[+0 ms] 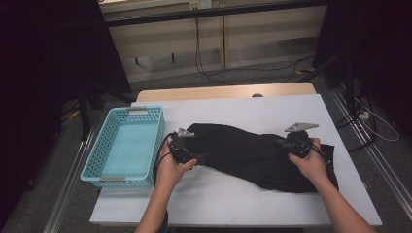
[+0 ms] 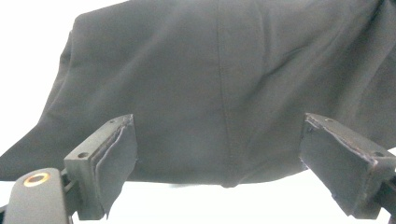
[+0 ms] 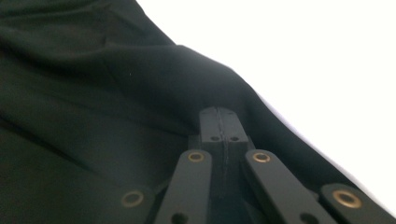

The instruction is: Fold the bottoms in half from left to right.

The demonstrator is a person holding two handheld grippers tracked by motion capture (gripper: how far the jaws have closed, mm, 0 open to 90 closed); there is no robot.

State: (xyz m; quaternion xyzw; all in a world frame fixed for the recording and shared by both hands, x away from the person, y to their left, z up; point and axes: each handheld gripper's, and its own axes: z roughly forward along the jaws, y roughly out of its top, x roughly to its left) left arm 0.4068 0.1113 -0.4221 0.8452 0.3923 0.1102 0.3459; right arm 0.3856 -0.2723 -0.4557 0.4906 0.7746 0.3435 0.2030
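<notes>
Beside basket (image 1: pixel 127 145), black garment (image 1: pixel 252 153), white table (image 1: pixel 228 191)

Both forearms are showing bare, with no sleeve reaching the wrists. The left gripper (image 1: pixel 183 148) is wearing black housing, a small grey three-cornered plate on top and a black cable looping beside it. The right gripper (image 1: pixel 297 141) is carrying a larger grey plate. Up close, black link arms are showing brass-ringed screw holes, and the jaws are wearing dark, frayed pads.

Blk garment (image 1: pixel 248 153) crumpled on table.
</notes>
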